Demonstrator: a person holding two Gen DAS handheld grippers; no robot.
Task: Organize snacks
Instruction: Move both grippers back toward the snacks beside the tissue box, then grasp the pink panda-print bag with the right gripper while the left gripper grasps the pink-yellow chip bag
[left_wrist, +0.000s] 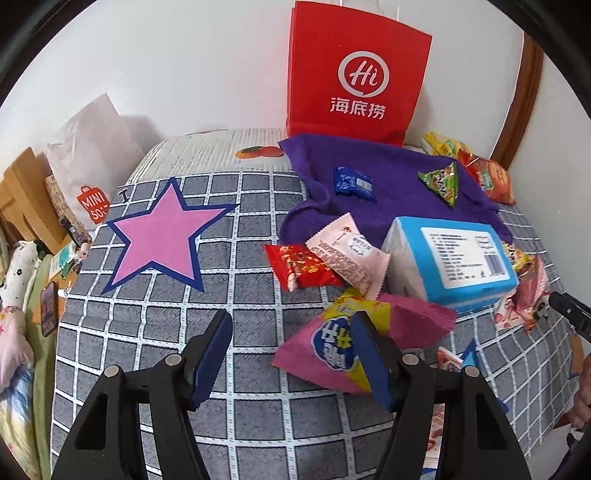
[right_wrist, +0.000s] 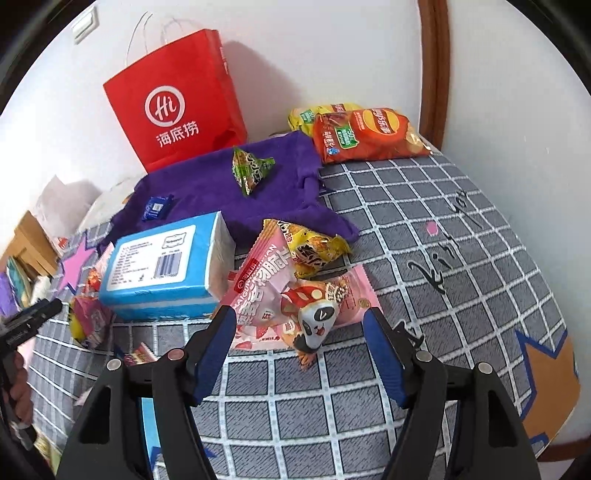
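1. my left gripper (left_wrist: 291, 354) hangs over the checked bedcover (left_wrist: 155, 332) with its jaws spread and nothing between the pads; bare cover shows through the gap.
2. the pink and yellow snack bag (left_wrist: 332, 350) lies at about 3 o'clock from that gap, partly behind the right-hand finger. i cannot tell whether the finger touches it.
3. my right gripper (right_wrist: 299, 336) is also spread and holds nothing. the panda-print packet (right_wrist: 314, 321) sits between the fingertips at 12 o'clock, with no pad pressing on it.
4. the other snacks are scattered: a blue tissue pack (right_wrist: 166, 266) at 10 o'clock from the right gripper, a green triangular packet (right_wrist: 251, 170) and a small blue packet (right_wrist: 157, 206) on the purple cloth (right_wrist: 207, 188), an orange chip bag (right_wrist: 365, 136) at 1 o'clock. the red paper bag (right_wrist: 173, 99) stands against the wall at 11 o'clock.
5. risks, in my judgement:
   - the panda-print packet lies on a pink packet (right_wrist: 258, 280); closing now could pinch both together.
   - crinkly film may slip out of the pads if caught only at a corner.
   - the left finger could shove the pink and yellow snack bag aside instead of straddling it.
   - the two grippers work close together and could collide over the pile.
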